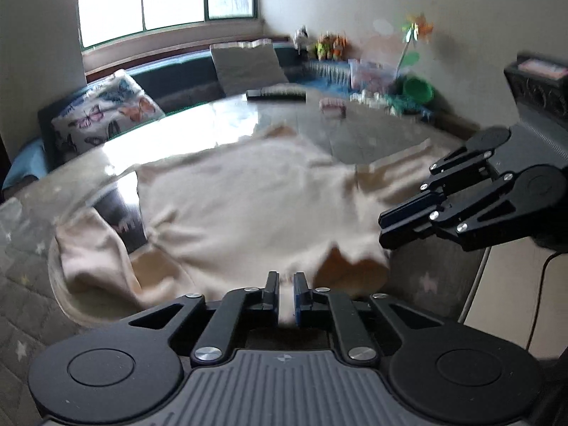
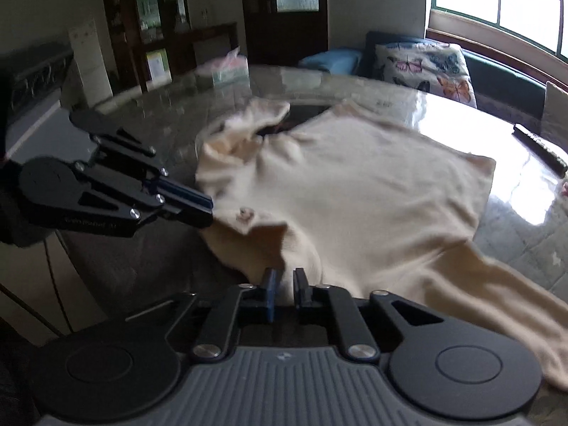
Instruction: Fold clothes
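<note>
A cream long-sleeved top (image 1: 248, 195) lies spread on the round glass table (image 1: 213, 120), one sleeve hanging over the near left edge. My left gripper (image 1: 286, 284) is shut on the top's near edge; cloth shows between its fingers. My right gripper (image 1: 385, 229) is shut on the cloth at the right. In the right wrist view the top (image 2: 355, 184) fills the table (image 2: 177, 106), my right gripper (image 2: 283, 284) pinches its near edge, and my left gripper (image 2: 209, 213) grips the collar side. A sleeve (image 2: 497, 301) trails right.
A remote (image 1: 276, 95) and a small pink box (image 1: 332, 105) lie on the table's far side. A sofa with a butterfly cushion (image 1: 103, 113) stands behind. Toys and a green bowl (image 1: 419, 90) sit at the back right. A tissue box (image 2: 227, 69) sits on the table.
</note>
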